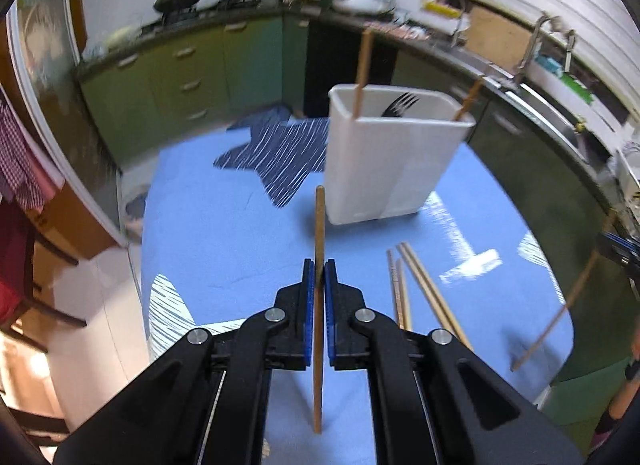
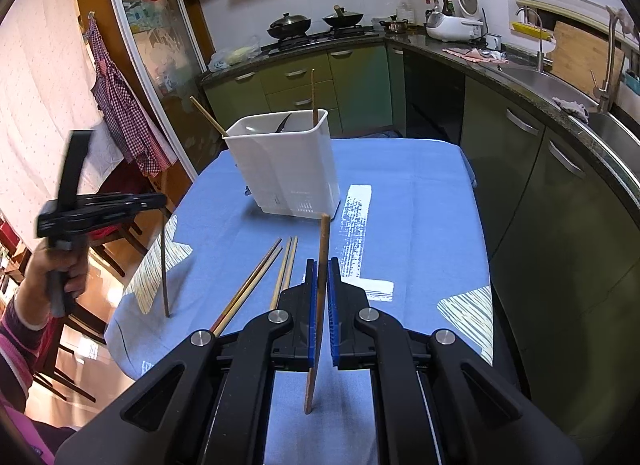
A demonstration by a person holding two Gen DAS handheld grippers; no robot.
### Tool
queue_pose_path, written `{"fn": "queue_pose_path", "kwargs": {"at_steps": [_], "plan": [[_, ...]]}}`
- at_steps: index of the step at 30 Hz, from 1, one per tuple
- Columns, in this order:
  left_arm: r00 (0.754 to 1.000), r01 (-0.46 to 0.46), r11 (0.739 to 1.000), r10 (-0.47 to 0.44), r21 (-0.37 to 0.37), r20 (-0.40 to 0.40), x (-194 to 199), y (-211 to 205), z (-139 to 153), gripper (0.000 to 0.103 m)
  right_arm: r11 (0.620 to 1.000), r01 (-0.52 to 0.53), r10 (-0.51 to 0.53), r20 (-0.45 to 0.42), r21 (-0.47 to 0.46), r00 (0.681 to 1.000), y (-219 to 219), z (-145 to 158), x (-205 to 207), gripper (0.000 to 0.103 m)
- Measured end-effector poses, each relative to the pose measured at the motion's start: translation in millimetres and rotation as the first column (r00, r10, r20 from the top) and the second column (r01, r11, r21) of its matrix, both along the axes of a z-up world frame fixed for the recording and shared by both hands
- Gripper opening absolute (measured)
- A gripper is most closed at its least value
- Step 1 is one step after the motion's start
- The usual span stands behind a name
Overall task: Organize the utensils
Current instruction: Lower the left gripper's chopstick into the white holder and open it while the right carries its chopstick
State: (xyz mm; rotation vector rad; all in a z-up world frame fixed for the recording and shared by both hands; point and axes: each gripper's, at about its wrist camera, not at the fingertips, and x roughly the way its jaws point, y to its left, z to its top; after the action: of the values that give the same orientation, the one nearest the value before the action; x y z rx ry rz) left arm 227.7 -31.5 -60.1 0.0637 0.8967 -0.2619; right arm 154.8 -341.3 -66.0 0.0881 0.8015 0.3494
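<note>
Two chopsticks and a fork (image 1: 400,104) already stand in the white holder (image 1: 384,161). Each claw, left (image 1: 319,277) and right (image 2: 322,277), is clamped on one chopstick (image 1: 319,305), lifted off the tabletop (image 1: 224,241). Four loose chopsticks (image 2: 256,285) remain lying there.

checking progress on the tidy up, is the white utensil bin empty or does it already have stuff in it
Not empty. The white utensil bin holds two chopsticks leaning out and a dark fork.
</note>
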Motion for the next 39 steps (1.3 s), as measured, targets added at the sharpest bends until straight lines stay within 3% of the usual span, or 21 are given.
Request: {"fn": "queue_pose_path", "kwargs": {"at_steps": [6,16,21,33,37,39], "plan": [[0.999,0.033,0.999,-0.032,-0.014,0.041,-17.0,-3.3,17.5,0.005,1.0,-0.008,0.008,0.011,-0.005,1.0,3.8,4.2,-1.4,0.006],[0.995,0.076,0.995,-0.071,-0.07,0.07,-11.6,-19.6,41.8,0.005,1.0,-0.015,0.015,0.045,0.012,0.999,2.1,16.1,0.1,0.006],[0.987,0.101,0.991,-0.088,-0.09,0.134,0.2,-33.7,81.0,0.005,1.0,-0.024,0.023,0.046,0.008,0.999,6.2,16.3,4.1,0.006],[0.925,0.092,0.992,-0.054,-0.084,0.376,31.3,-72.1,185.5,0.005,1.0,-0.028,0.028,0.049,0.005,0.998,5.2,16.6,5.4,0.006],[0.902,0.046,0.998,-0.022,-0.046,0.431,43.2,-81.3,198.6,0.005,1.0,-0.023,0.023,0.049,0.004,0.999,2.5,16.2,5.2,0.006],[0.905,0.031,0.999,-0.016,-0.028,0.425,51.4,-84.2,194.8,0.005,1.0,-0.024,0.024,0.048,0.005,0.999,2.0,16.6,4.8,0.006]]}}
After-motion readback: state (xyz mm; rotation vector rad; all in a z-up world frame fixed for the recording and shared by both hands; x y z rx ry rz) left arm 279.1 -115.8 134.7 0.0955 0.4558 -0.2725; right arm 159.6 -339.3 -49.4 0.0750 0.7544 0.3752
